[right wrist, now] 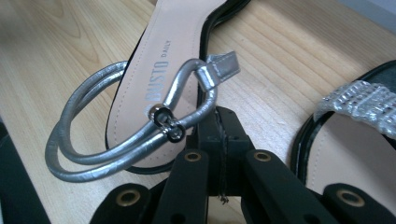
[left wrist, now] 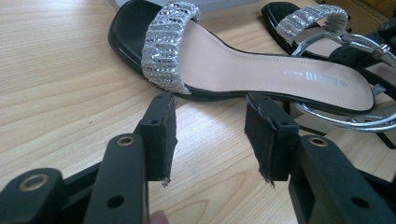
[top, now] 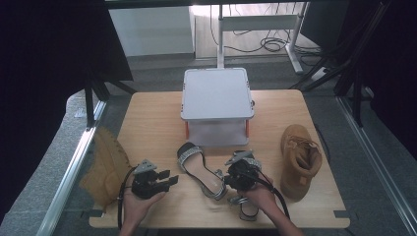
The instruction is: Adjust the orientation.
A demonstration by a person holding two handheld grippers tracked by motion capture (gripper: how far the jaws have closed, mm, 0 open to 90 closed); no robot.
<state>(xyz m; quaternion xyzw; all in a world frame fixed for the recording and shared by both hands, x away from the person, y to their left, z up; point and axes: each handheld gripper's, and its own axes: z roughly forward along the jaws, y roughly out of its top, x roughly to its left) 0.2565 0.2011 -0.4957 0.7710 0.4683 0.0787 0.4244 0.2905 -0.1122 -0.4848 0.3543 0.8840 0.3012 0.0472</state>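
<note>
Working: two hand-held grippers at a pair of strappy sandals on a wooden table [top: 152,118], all places given relative to the left sandal.
Left sandal [top: 199,169]: lying flat on the table just in front of the grey box [top: 216,93], rhinestone toe band toward the box, heel toward the person.
Left gripper [top: 164,181]: sitting just left of the left sandal, jaws standing apart with nothing between them, bare wood showing in the gap.
Left gripper pads [left wrist: 163,135]: pointing at the sandal's side edge near the rhinestone band [left wrist: 167,44], close to it, not touching.
Right gripper [right wrist: 219,135]: sitting at the heel end of the left sandal, jaws clenched together.
Silver ankle strap [right wrist: 121,130]: looping up off the left sandal's heel; one stretch running down into the closed right jaws, looking pinched there.
Strap buckle [right wrist: 166,122]: hanging just above the right jaw tips.
Right sandal [top: 248,164]: lying just right of the left sandal, mostly under the right hand [top: 258,194]; rhinestone band showing.
Tan boot, right [top: 297,160]: lying well right of the left sandal, near the table's right edge.
Tan boot, left [top: 105,164]: lying well left of the left sandal, at the table's left edge.
</note>
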